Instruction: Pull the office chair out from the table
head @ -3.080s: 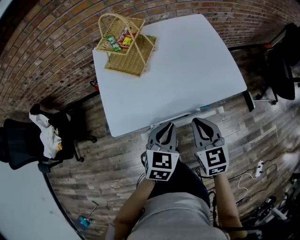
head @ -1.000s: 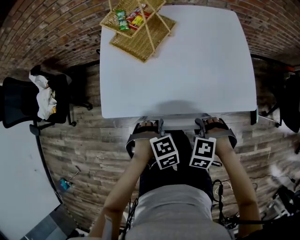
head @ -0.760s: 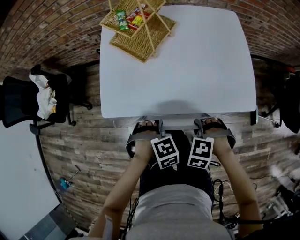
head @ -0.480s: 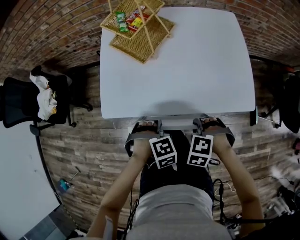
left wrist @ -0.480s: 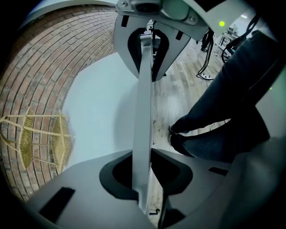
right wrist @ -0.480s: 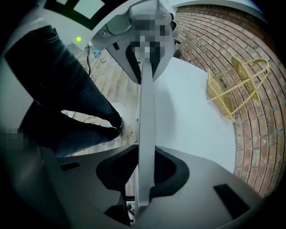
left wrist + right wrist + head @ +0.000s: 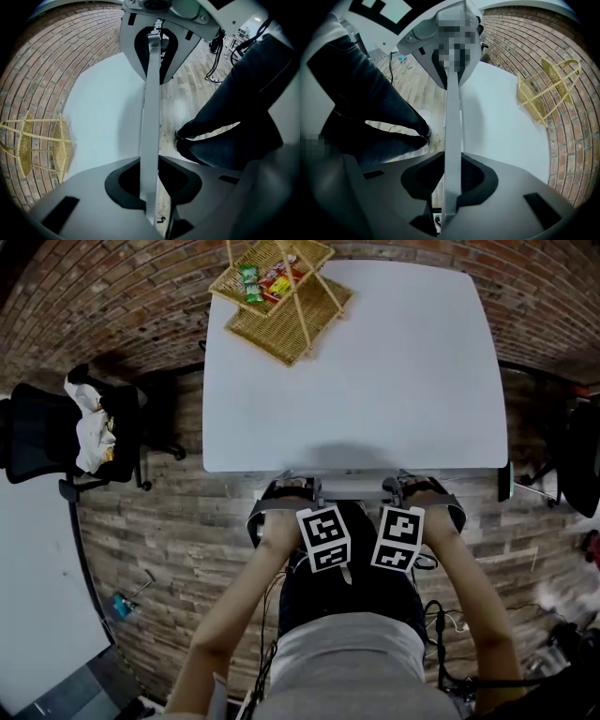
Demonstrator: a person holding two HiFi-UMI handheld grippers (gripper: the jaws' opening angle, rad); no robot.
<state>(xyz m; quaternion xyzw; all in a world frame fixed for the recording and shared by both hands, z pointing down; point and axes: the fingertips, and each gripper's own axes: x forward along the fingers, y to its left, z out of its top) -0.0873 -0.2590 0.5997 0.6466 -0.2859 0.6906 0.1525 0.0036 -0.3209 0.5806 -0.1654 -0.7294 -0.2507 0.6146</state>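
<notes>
Under the table's six o'clock edge: office chair (image 7: pixel 352 486), tucked in almost wholly; shows only a thin pale-grey top rail just outside the tabletop; seat, arms and castors hidden.
Left gripper (image 7: pixel 300 491): points steeply down onto the rail's nine o'clock end; jaws have just been closing and now pinch the strip, which runs through both notches.
Right gripper (image 7: pixel 412 489): mirrors it at the three o'clock end; jaws likewise just closing, now clamped on the same rail.
Grip risk: slim, smooth strip held only at its top edge; likely to slide out of the pads under a sharp tug, leaving the chair where it stands.
Skew risk: unequal pull from the two ends probably swings the chair round instead of rolling it straight towards six o'clock.
Snag risk: hidden arms or seat may catch under the tabletop; worth a slow start to feel for it.
Person's legs (image 7: pixel 347 587): stand directly at six o'clock of the rail, one shoe (image 7: pixel 180 138) close to the chair's path; risk of a bumped shin or trapped toe without a step back.
Table (image 7: pixel 375 381): may be dragged along if the chair catches.
Wicker basket (image 7: pixel 281 306): sits at eleven o'clock near the far edge with snack packets inside; could shift on a jolt.
Cables (image 7: pixel 441 624): lie on the floor at five o'clock; may foul castors on a long pull.
</notes>
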